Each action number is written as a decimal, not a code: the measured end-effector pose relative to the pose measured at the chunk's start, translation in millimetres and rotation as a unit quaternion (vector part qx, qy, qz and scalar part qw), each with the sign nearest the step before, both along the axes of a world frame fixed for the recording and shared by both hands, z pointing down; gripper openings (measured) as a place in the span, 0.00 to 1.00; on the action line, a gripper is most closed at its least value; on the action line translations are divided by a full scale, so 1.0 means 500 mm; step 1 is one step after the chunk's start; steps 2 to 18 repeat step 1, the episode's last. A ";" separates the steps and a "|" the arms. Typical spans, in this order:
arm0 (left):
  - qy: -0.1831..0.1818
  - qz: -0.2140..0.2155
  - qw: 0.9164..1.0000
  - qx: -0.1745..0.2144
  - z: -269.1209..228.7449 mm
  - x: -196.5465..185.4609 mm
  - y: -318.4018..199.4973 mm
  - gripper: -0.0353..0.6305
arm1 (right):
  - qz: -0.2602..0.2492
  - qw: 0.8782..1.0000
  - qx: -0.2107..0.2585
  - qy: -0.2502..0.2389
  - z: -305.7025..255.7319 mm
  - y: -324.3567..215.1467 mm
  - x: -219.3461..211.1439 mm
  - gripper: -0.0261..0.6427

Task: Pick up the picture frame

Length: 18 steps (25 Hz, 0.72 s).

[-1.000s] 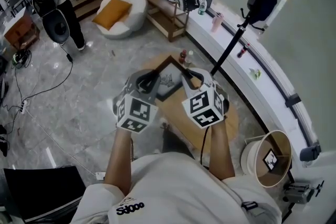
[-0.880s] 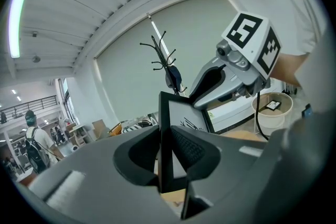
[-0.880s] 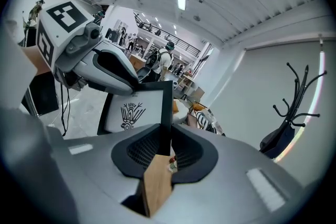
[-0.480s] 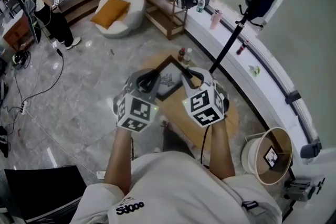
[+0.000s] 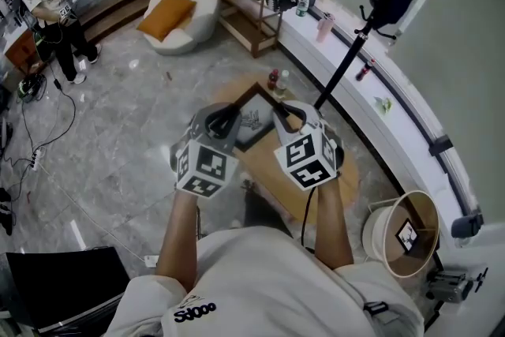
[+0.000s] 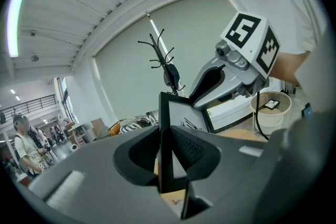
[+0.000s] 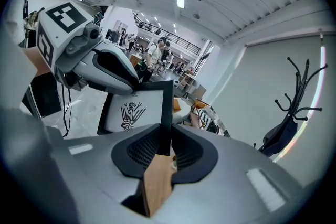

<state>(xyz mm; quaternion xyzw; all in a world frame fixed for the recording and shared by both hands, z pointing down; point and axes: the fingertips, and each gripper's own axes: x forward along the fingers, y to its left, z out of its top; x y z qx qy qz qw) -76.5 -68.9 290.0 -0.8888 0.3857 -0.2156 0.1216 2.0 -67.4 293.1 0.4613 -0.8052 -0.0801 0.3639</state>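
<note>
Your left gripper (image 5: 224,121) and right gripper (image 5: 287,117) each clench opposite edges of the black-rimmed picture frame (image 5: 254,125) between them.

**Left side:** the grey marble floor (image 5: 134,138) is open; a person (image 5: 49,8) stands well away at its far corner.

**Ahead:** two small bottles (image 5: 278,81) stand at the far edge of the round wooden table (image 5: 264,168), just beyond the black-rimmed picture frame (image 5: 254,122). The frame fills the gap between the left gripper (image 5: 227,118) and right gripper (image 5: 282,116), each clamped on one edge.

**Right side:** a black coat-stand pole (image 5: 341,75) slants near the right gripper. A long white wall ledge (image 5: 371,102) and a white cylindrical basket (image 5: 379,237) close off that side.
</note>
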 end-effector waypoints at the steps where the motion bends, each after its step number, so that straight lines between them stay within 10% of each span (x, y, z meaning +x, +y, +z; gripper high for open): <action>1: 0.000 0.001 1.000 0.000 0.001 0.002 0.001 0.17 | 0.000 1.000 0.000 0.000 0.002 0.001 0.002 0.15; 18: 0.000 0.001 1.000 0.000 0.001 0.002 0.001 0.17 | 0.000 1.000 0.000 0.000 0.002 0.001 0.002 0.15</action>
